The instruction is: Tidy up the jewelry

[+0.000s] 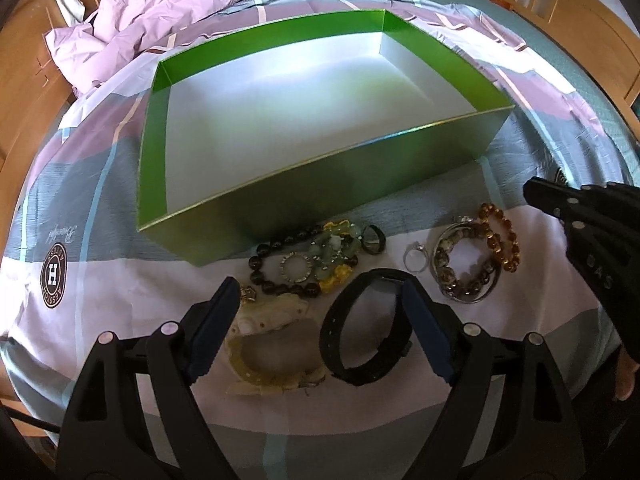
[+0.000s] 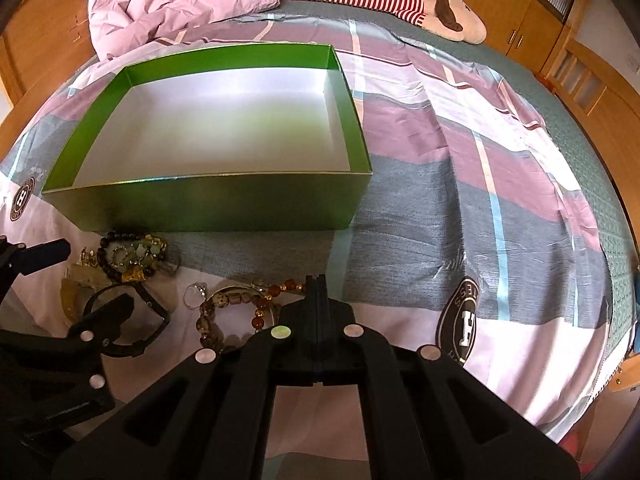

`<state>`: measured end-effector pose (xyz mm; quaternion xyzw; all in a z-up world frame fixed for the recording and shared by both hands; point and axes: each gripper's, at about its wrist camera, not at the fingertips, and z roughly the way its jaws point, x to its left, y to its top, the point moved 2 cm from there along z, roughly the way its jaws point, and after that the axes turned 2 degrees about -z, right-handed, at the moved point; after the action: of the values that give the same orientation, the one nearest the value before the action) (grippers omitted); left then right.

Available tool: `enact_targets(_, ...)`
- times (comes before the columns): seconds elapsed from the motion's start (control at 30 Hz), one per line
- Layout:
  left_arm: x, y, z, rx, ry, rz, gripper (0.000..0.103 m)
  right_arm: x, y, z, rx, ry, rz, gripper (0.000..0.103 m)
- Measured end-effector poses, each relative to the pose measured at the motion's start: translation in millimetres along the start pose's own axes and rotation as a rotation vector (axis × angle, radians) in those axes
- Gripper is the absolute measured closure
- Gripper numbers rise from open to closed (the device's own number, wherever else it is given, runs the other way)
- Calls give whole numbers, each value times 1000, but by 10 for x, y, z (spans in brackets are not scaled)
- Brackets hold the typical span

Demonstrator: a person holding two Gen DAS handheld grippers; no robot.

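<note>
**On the bedspread, before an unfilled box**

Between the fingers of the left gripper lie the two nearest pieces of jewelry: a black band standing on edge, its loop touching or nearly touching the inner face of the right-hand finger, and a pale yellowish bracelet lying flat just beside it toward the left-hand finger. The jaws stand wide apart with nothing clamped. The band's loop is elongated roughly along the gripper's forward line, so a squeeze would likely press across its narrow width.

Just past these sits a tangle of dark beads, a small metal ring and green and yellow stones. To the right of that lie a silver ring, a mottled bead bracelet and an amber bead bracelet.

Beyond all of it stands the green box, open-topped, with nothing visible inside; its near wall runs just behind the jewelry.

The right gripper hangs near the amber and mottled bracelets, its fingers pressed together on nothing. The left gripper is clearly the nearer one to the black band and already straddles it; judging from that, the band is the likely first pick, followed by a forward carry over the near wall.

Everything rests on a patchwork bedspread, with a rumpled pink quilt at the far side.
</note>
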<state>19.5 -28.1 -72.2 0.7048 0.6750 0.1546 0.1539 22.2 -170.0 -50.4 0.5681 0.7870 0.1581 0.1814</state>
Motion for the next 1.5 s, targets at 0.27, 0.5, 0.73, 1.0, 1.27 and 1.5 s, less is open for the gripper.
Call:
enact_targets(0.27, 211, 26, 107, 22, 19, -70, 59, 5, -11, -4, 0, -1, 0, 103)
enact_targets(0.5, 347, 46, 75, 37, 17, -126, 69, 0, -20, 7, 5, 0, 3, 103)
enact_targets(0.73, 313, 25, 71, 42, 31, -104, 60, 41, -28, 32, 15, 2, -6, 103)
enact_targets(1.0, 264, 8, 95, 38, 35, -81, 56, 51, -31, 64, 31, 8, -2, 102)
enact_targets(1.27, 284, 10, 77, 34, 33, -92, 75, 54, -35, 66, 30, 7, -4, 102)
enact_targets(1.5, 269, 14, -27, 14, 38, -78, 96, 44, -35, 78, 34, 3, 0, 102)
